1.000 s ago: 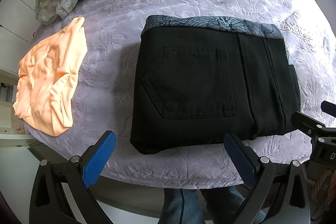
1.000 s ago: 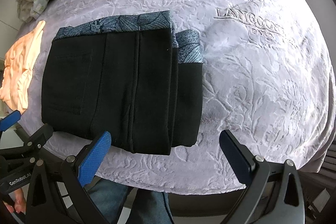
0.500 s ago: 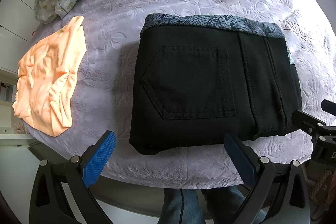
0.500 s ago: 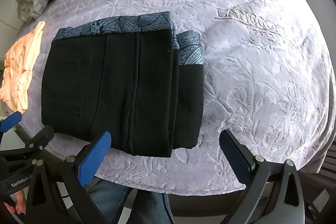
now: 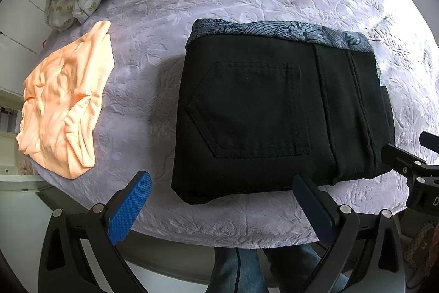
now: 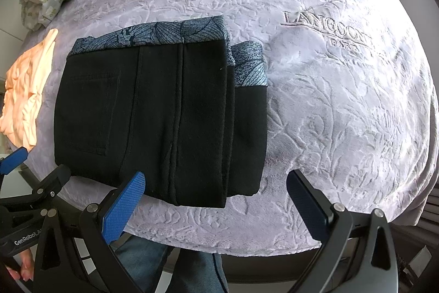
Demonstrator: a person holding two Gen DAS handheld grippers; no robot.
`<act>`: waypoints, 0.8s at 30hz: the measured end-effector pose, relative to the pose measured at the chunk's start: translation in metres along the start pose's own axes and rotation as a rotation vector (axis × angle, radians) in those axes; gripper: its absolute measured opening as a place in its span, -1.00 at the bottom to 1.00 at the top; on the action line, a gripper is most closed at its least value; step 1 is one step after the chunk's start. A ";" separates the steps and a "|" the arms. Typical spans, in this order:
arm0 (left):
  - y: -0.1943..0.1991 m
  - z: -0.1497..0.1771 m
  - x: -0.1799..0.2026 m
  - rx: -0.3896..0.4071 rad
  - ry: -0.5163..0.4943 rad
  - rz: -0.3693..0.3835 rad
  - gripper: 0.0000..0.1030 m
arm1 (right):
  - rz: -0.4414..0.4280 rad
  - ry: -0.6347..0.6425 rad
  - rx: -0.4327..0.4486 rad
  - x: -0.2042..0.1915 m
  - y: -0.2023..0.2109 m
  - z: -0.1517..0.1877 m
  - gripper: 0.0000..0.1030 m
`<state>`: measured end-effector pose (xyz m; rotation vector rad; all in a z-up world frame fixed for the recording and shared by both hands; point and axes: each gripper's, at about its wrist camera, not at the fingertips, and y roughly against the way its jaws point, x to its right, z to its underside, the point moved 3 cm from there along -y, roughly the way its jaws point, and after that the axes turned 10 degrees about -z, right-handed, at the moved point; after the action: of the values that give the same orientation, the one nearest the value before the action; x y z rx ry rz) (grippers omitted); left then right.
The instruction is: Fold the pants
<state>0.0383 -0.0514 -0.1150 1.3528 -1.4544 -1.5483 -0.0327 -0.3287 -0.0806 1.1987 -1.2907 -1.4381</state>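
The black pants [image 5: 279, 111] lie folded into a compact rectangle in the middle of the lilac blanket [image 6: 343, 106]. Left gripper [image 5: 222, 206] and right gripper [image 6: 216, 202] hover at its near edge, jaws apart, empty. The folding looks finished; next only tidying the uneven right layer.

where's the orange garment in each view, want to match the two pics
Left wrist view: the orange garment lies crumpled at the left, well apart from the folded black pants in the centre.
Right wrist view: only a strip of the orange garment shows at the far left edge, left of the pants.
Shared landmark: the pants' patterned blue-grey waistband.
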 end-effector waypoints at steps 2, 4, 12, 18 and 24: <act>0.000 0.000 -0.001 -0.001 0.003 0.001 1.00 | 0.000 0.001 -0.002 0.001 -0.001 0.000 0.99; -0.001 0.000 -0.001 -0.001 0.006 0.001 1.00 | 0.000 0.002 -0.004 0.001 -0.002 0.000 0.99; -0.001 0.001 -0.002 -0.001 0.009 0.002 1.00 | 0.003 0.000 -0.006 0.001 -0.003 0.004 0.99; -0.002 0.002 -0.001 0.000 0.010 0.006 1.00 | 0.004 -0.001 -0.007 0.000 -0.003 0.006 0.99; -0.003 0.004 0.000 -0.002 0.009 0.006 1.00 | 0.005 0.001 -0.008 0.000 -0.004 0.006 0.99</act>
<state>0.0354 -0.0497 -0.1184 1.3513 -1.4500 -1.5373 -0.0388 -0.3274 -0.0844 1.1897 -1.2854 -1.4374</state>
